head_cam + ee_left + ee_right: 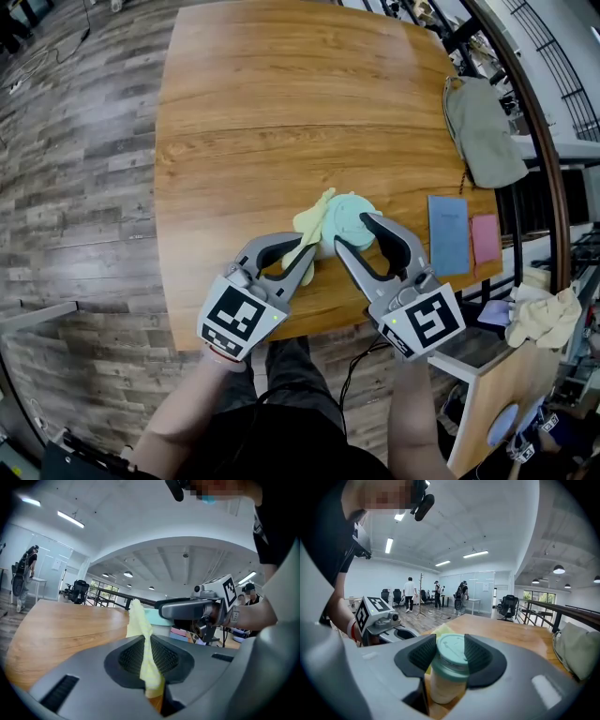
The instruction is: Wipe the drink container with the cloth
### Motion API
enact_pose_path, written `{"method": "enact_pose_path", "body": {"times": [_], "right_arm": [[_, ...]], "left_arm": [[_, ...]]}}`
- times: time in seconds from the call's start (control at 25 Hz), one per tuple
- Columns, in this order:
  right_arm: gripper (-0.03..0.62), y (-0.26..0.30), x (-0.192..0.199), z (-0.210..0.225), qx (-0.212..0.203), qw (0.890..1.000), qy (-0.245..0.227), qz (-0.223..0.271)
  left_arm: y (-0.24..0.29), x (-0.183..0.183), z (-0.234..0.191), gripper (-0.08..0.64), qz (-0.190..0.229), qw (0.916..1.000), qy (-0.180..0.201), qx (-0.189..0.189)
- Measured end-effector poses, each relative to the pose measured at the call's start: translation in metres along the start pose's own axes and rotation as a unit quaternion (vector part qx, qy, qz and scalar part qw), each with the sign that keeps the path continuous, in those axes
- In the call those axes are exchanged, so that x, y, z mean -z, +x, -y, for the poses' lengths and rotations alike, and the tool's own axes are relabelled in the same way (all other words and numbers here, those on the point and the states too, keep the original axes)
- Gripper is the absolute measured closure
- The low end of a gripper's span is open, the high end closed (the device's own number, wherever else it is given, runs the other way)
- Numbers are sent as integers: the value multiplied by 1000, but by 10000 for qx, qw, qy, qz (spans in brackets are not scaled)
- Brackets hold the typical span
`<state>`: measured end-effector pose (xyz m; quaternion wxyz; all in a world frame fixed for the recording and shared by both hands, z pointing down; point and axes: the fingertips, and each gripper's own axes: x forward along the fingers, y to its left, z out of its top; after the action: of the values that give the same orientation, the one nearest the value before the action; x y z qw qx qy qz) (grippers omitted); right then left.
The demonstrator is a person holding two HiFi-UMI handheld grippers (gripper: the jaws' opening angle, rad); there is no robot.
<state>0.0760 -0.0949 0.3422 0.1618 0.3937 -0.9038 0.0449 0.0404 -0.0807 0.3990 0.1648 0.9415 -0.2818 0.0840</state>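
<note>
Head view, looking steeply down on the wooden surface [281,112]. The drink container [349,214], a pale cup under a teal lid, stands upright close to the near edge, a little right of centre. Its long axis is vertical, so from above mostly the round lid shows.

The right gripper [353,232] reaches in from the near right and is clamped on the container. In the right gripper view its two pads sit against opposite sides of the lid and upper wall of the drink container [450,667], with the right gripper [450,644] pointing slightly downward.

The left gripper [305,255] comes in from the near left, its jaws clenched on the yellow cloth [311,222]. In the left gripper view the cloth [140,634] is pinched as a thin fold between the pads of the left gripper [146,644], and its free end stands up past the tips.

Key relation: the container lies just beyond and to the right of the left gripper's tips, with the cloth's free end between the two and apparently touching the container's left flank at lid height. The cloth-bearing gripper is thus on the side left bare by the right gripper's hold. Judged from this layout, a wipe would run the cloth along or around the vertical wall on that left, far-facing side while the right gripper steadies the cup.
</note>
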Motion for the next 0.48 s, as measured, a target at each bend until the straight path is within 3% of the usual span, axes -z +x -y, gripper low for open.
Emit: {"method": "enact_pose_path", "body": {"times": [0.48], "right_arm": [[397, -2, -2, 8, 38, 9998, 191, 74]], "left_arm": [[11, 6, 14, 532, -29, 9991, 278, 319]]}}
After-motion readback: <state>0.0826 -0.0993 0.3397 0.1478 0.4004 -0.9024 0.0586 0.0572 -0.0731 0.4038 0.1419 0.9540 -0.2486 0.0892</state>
